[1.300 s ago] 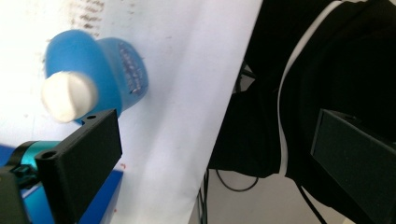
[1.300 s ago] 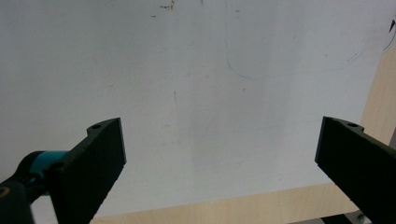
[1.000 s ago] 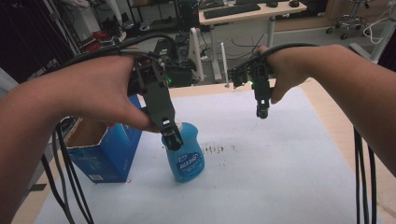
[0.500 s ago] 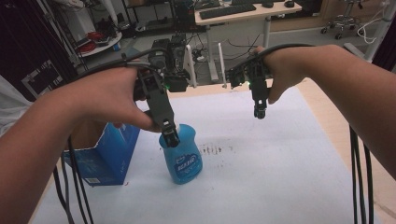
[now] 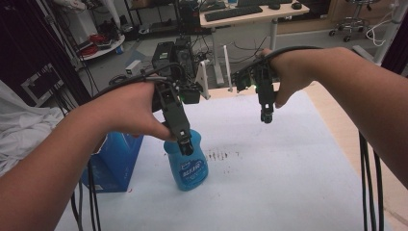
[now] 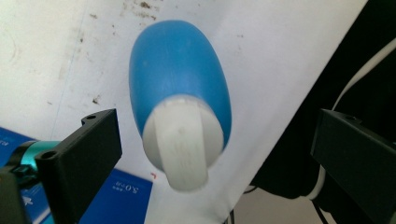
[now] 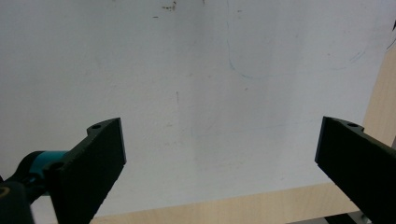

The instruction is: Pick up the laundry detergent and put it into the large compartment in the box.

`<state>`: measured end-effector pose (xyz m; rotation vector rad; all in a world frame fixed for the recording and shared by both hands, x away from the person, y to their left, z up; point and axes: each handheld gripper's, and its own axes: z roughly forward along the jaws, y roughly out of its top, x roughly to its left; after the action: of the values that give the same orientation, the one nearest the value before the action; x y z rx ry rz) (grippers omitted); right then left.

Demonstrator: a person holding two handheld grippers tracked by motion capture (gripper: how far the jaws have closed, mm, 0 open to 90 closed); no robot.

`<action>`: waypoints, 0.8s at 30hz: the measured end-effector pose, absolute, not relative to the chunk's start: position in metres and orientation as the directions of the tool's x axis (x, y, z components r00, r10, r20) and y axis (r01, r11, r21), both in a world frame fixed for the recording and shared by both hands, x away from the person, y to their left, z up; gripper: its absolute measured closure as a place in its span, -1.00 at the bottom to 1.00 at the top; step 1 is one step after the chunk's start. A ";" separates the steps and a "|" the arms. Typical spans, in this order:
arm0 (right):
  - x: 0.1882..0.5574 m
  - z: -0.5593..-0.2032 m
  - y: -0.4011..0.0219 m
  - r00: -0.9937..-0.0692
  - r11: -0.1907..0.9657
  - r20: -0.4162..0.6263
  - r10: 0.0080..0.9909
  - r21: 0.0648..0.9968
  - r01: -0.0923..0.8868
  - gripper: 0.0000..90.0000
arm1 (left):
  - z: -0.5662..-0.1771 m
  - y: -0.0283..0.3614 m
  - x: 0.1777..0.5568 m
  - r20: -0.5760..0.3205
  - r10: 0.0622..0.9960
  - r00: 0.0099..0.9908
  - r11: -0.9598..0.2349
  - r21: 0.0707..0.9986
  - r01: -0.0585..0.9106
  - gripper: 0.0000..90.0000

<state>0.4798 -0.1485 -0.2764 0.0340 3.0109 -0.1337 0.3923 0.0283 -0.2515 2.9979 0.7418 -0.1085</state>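
A blue bottle point(image 5: 186, 166) with a white cap point(image 6: 182, 140) stands upright on the white sheet point(image 5: 269, 163). My left gripper point(image 5: 185, 143) hangs just above the cap, jaws spread wide to either side of it point(image 6: 215, 154) and not touching. The bottle body point(image 6: 180, 79) shows from above between those jaws. My right gripper point(image 5: 266, 116) hovers over the far middle of the sheet, pointing down. Its jaws stand wide apart point(image 7: 219, 154) with bare white sheet point(image 7: 210, 84) between them.
A blue box point(image 5: 115, 161) stands at the sheet's left edge, close behind the bottle. Dark smudges point(image 5: 221, 155) mark the sheet beside the bottle. The wooden table edge point(image 5: 337, 120) runs along the right. Cables point(image 5: 368, 183) trail from both forearms.
The left gripper has sunk slightly toward the bottle cap. The right gripper has held about the same spot above the sheet. The bottle has not moved.
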 end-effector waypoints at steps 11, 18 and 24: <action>0.481 -0.277 -0.150 -0.991 0.995 -0.131 0.024 -0.088 0.036 -0.98 | -0.272 0.030 0.397 -0.087 0.486 0.870 -0.869 0.062 0.492 -0.96; 0.481 -0.277 -0.149 -0.991 0.996 -0.130 0.020 -0.089 0.032 -0.98 | -0.288 0.032 0.398 -0.095 0.494 0.864 -0.863 0.070 0.501 -0.96; 0.481 -0.278 -0.148 -0.991 0.995 -0.131 0.018 -0.091 0.030 -0.98 | -0.294 0.031 0.399 -0.092 0.504 0.859 -0.858 0.063 0.510 -0.96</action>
<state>0.4810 -0.1483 -0.2780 0.0369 3.0082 -0.1396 0.3989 0.0309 -0.2940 2.9459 0.8051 -0.1106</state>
